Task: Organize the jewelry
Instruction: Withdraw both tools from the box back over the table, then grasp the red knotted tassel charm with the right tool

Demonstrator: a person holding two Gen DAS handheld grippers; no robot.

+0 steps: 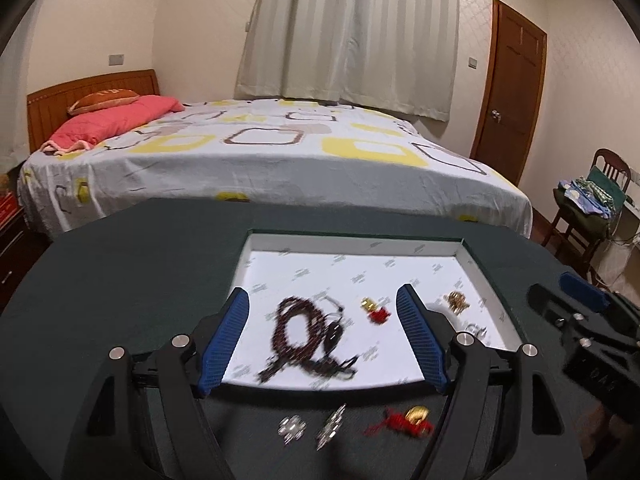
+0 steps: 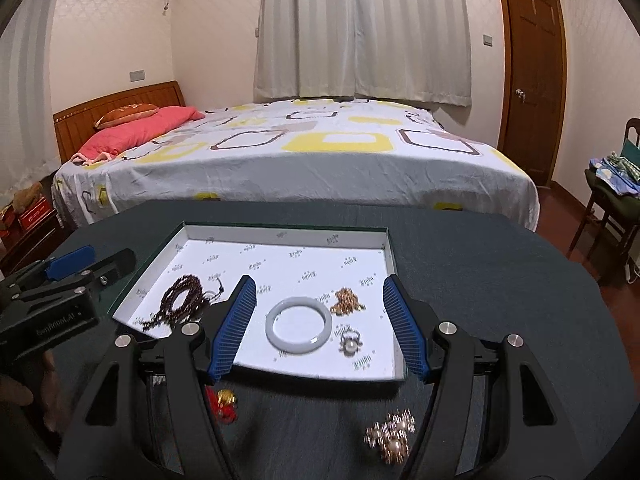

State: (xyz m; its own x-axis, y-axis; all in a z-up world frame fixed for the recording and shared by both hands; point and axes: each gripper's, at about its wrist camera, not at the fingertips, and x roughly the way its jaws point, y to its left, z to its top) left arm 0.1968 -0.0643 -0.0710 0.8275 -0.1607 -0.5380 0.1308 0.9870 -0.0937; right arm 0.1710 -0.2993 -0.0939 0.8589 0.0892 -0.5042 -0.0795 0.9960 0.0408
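Note:
A shallow white tray [image 1: 352, 239] [image 2: 288, 233] lies on the dark round table. It holds a dark bead necklace [image 1: 304, 334] [image 2: 182, 298], a small red-and-gold charm [image 1: 375, 311], a gold chain [image 1: 456, 302] [image 2: 347, 300], a pale bangle [image 2: 299, 326] and a pearl ring [image 2: 350, 343]. My left gripper [image 1: 323, 296] hangs open above the necklace, holding nothing. My right gripper [image 2: 319, 285] stands open over the bangle, also empty. On the cloth in front of the tray lie two silver snowflake brooches [image 1: 292, 432], a red-and-gold charm [image 1: 410, 424] [image 2: 224, 404] and a pearl brooch [image 2: 392, 436].
A bed [image 1: 256, 152] with a patterned sheet stands just behind the table. A wooden door [image 2: 532, 80] and a chair [image 1: 592, 208] piled with cloth are at the right. The other gripper shows at each view's edge, the right gripper [image 1: 564, 298] and the left gripper [image 2: 96, 265].

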